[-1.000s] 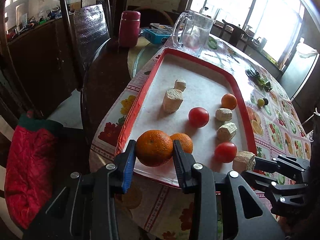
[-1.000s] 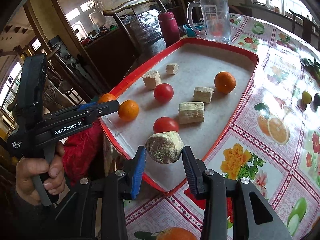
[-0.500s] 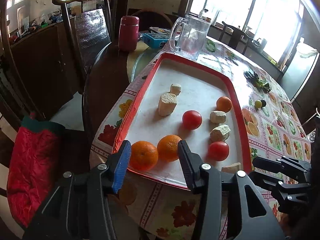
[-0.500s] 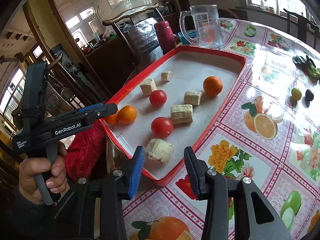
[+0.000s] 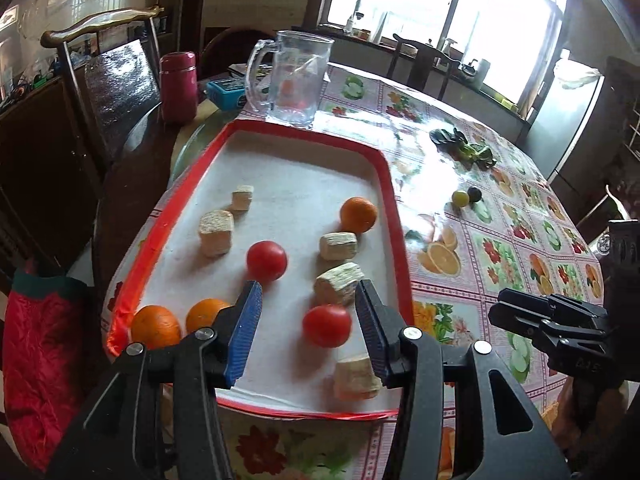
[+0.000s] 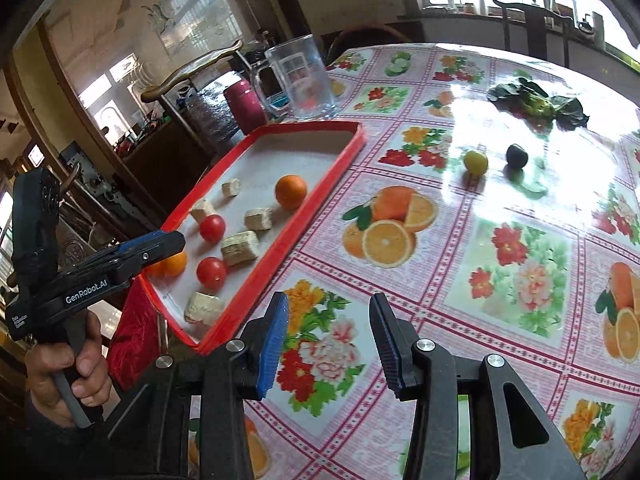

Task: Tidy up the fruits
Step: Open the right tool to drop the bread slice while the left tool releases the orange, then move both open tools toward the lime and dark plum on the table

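Observation:
A red-rimmed tray (image 5: pixel 394 216) holds three oranges, two tomatoes and several beige blocks. Two oranges (image 5: pixel 156 326) sit side by side at its near left corner. A third orange (image 5: pixel 359 214) is at the right. My left gripper (image 5: pixel 308 330) is open and empty above the tray's near end, with a tomato (image 5: pixel 327 325) between its fingers in view. A beige block (image 5: pixel 354 376) lies at the near edge. My right gripper (image 6: pixel 330 346) is open and empty over the flowered tablecloth, right of the tray (image 6: pixel 312 208). A green fruit (image 6: pixel 475 161) and a dark fruit (image 6: pixel 516 155) lie on the cloth.
A glass jug (image 5: pixel 292 78), a maroon flask (image 5: pixel 178 86) and a blue box (image 5: pixel 228 94) stand beyond the tray. Dark leaves (image 5: pixel 466 148) lie on the table. A wooden chair (image 5: pixel 112 80) stands at the left. A red cloth (image 5: pixel 38 360) hangs below.
The left gripper let go of an orange at the tray's near left corner, opened and shifted right. The right gripper let go of a beige block at the tray's near edge and swung right over the cloth.

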Available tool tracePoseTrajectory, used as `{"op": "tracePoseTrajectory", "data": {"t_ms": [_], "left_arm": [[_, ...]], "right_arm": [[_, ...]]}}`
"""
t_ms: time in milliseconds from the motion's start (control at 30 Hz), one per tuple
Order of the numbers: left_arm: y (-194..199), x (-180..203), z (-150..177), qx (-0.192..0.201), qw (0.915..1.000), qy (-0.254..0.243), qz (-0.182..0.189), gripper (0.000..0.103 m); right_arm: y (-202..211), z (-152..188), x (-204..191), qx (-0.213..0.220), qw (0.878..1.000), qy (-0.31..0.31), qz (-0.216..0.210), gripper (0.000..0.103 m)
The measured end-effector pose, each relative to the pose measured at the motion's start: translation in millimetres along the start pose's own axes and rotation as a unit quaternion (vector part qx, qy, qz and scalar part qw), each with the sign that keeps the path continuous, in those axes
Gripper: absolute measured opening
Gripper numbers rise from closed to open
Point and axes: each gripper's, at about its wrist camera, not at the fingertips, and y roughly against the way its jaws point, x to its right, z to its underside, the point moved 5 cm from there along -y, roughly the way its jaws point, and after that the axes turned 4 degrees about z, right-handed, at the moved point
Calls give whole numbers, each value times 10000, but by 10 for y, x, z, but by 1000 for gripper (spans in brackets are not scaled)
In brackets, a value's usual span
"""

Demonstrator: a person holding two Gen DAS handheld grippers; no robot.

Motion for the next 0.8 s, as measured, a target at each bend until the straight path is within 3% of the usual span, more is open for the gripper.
{"op": "tracePoseTrajectory", "data": {"t_ms": [433, 800], "left_arm": [[-321, 857, -150, -174, 9968, -598, 498, 47], [-654, 1294, -277, -404, 9927, -891, 702, 47]], "right_arm": [[99, -172, 899, 130, 9972, -606, 407, 44], [-37, -269, 1248, 42, 9959, -735, 535, 44]]}}
